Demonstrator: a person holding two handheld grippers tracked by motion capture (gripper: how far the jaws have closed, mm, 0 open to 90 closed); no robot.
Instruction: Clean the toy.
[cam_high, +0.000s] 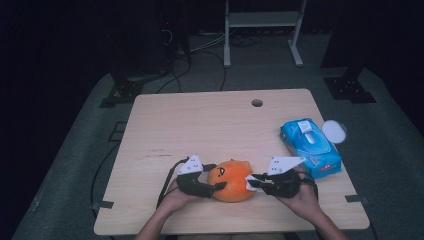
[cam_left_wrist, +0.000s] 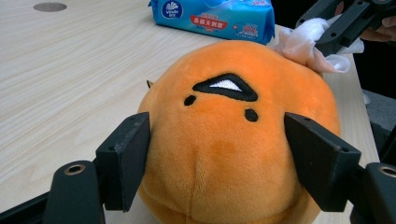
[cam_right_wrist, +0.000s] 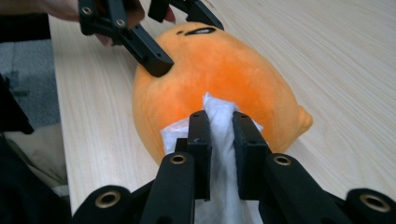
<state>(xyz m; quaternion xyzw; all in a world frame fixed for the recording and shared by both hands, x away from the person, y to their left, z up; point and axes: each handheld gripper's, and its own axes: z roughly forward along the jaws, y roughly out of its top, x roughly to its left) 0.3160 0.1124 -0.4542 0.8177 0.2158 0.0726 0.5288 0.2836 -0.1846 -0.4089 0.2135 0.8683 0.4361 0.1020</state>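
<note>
While L gripper (cam_left_wrist: 217, 158) jaws clamp orange plush (cam_left_wrist: 238, 140) near table's (cam_high: 200, 120) front edge, R gripper (cam_right_wrist: 219, 154) jaws pinch white wipe (cam_right_wrist: 219, 116).

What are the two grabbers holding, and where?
Left gripper squeezes the orange plush toy by its sides. Right gripper pinches a white wipe by its bunched middle.
</note>
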